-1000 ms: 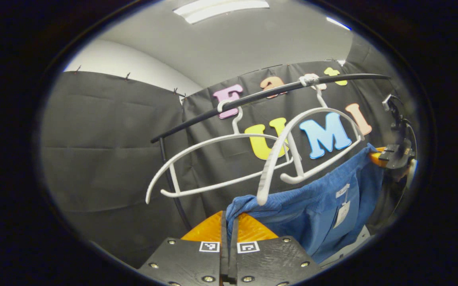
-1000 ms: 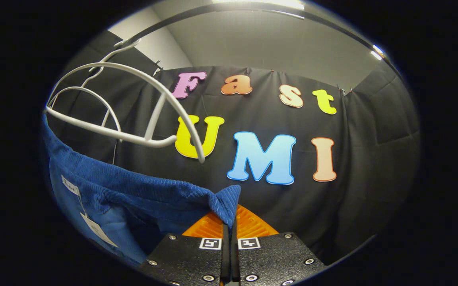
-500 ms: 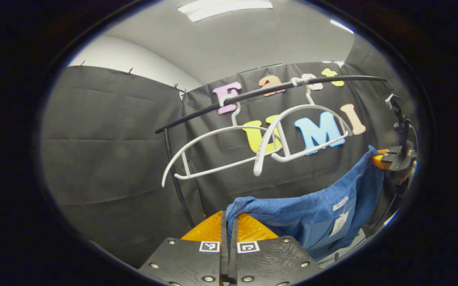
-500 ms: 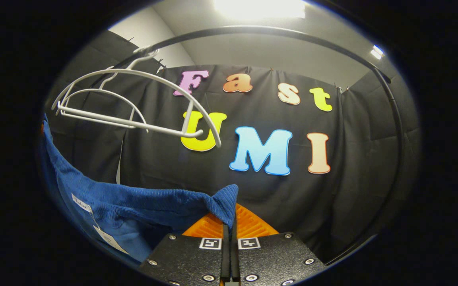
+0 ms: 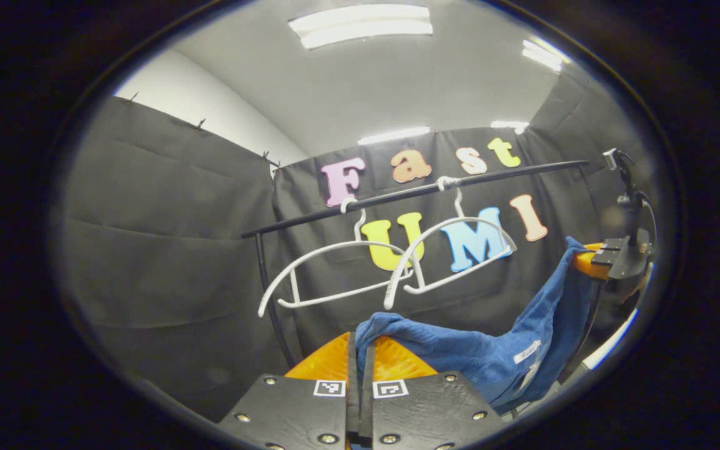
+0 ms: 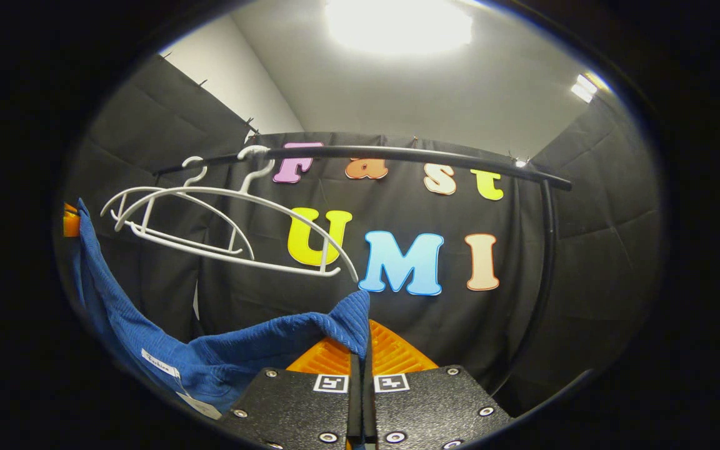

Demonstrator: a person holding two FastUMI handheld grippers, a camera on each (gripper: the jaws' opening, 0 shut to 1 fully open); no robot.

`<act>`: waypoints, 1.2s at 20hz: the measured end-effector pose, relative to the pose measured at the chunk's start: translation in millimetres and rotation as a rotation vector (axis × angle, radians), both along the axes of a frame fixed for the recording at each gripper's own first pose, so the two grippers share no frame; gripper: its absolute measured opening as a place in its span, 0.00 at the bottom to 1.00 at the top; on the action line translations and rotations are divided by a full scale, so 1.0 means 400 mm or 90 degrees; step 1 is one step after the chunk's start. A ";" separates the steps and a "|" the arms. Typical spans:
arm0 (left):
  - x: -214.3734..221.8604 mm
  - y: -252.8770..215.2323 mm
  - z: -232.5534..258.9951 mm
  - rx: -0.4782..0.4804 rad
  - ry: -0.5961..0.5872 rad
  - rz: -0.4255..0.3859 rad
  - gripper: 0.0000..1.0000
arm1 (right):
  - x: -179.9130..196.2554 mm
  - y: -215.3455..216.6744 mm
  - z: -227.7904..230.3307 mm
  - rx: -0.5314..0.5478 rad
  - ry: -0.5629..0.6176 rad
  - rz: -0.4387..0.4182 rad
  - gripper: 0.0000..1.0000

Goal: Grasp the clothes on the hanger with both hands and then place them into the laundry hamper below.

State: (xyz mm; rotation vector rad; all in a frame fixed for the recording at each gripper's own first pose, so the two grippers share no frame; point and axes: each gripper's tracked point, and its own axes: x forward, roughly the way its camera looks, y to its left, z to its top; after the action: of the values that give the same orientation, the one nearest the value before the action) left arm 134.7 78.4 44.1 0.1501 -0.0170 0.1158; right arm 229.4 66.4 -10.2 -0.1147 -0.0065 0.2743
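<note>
A blue ribbed garment with a white tag hangs slack between my two grippers, free of the hangers. In the left gripper view my left gripper is shut on one corner of it, and my right gripper holds the other corner at the far right. In the right gripper view my right gripper is shut on a corner of the garment. The cloth sags leftward and rises to the left gripper at the left edge. Two bare white hangers hang on the black rail beyond.
The rail runs across in front of the booth's black cloth wall, with an upright post at its right end and another post at its left. Ceiling lights glow overhead.
Both grippers have drawn back and down from the rail with the garment. It has come off the hanger tip and sags lower between them; the hangers now look smaller and farther.
</note>
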 end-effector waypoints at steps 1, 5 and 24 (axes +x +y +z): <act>-0.007 -0.004 0.006 -0.003 -0.003 -0.010 0.01 | -0.023 0.002 0.010 0.004 0.001 -0.001 0.01; -0.070 -0.030 0.014 -0.034 -0.004 -0.046 0.01 | -0.131 0.018 0.043 0.016 0.005 0.001 0.01; -0.230 -0.175 -0.214 -0.161 0.078 -0.140 0.01 | -0.489 0.245 -0.113 0.030 0.125 0.092 0.00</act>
State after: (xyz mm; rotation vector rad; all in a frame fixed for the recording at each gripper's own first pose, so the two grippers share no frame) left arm 42.7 8.6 -41.4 -0.0975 0.1034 -0.1114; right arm 33.8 164.2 -55.5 -0.0399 0.1738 0.4280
